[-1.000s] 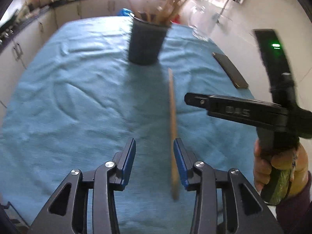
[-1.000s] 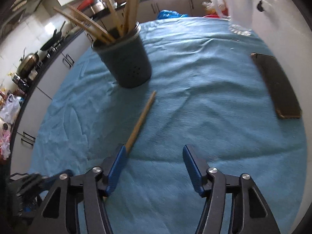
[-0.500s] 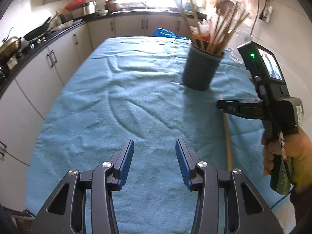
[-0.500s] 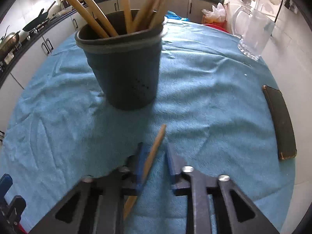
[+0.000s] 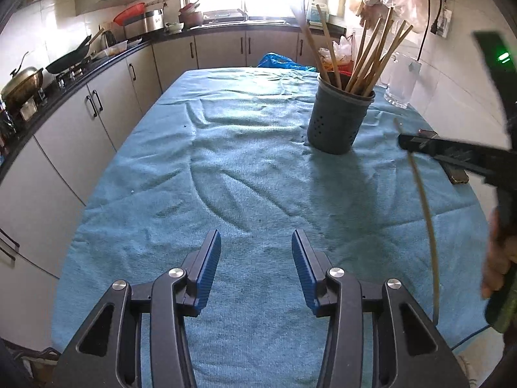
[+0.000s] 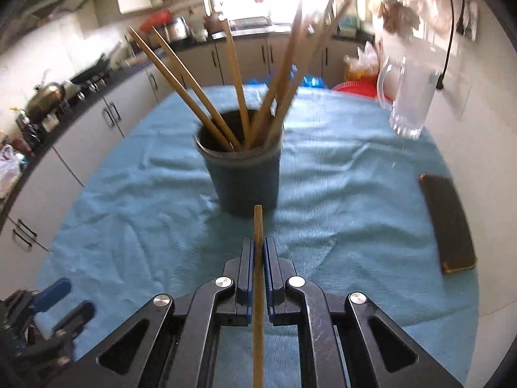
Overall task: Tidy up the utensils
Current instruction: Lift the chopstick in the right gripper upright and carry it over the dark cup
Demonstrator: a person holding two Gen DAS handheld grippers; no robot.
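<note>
One chopstick gripped, holder dead ahead

One chopstick (image 6: pixel 258 226) is pinched between the closed blue pads of the right gripper (image 6: pixel 258 255), its tip pointing toward 12 o'clock at the dark holder (image 6: pixel 240 177). The holder stands on the blue cloth (image 6: pixel 339 194) with more chopsticks (image 6: pixel 200 93) fanned out of it. The left gripper (image 5: pixel 256 265) hovers over bare cloth, jaws partly apart and empty. At 3 o'clock from the holder lies a dark flat case (image 6: pixel 449 223).

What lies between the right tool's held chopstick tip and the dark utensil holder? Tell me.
Only bare blue cloth. In the right wrist view, the chopstick clamped in the right tool points at the utensil holder, with nothing else between them.
</note>
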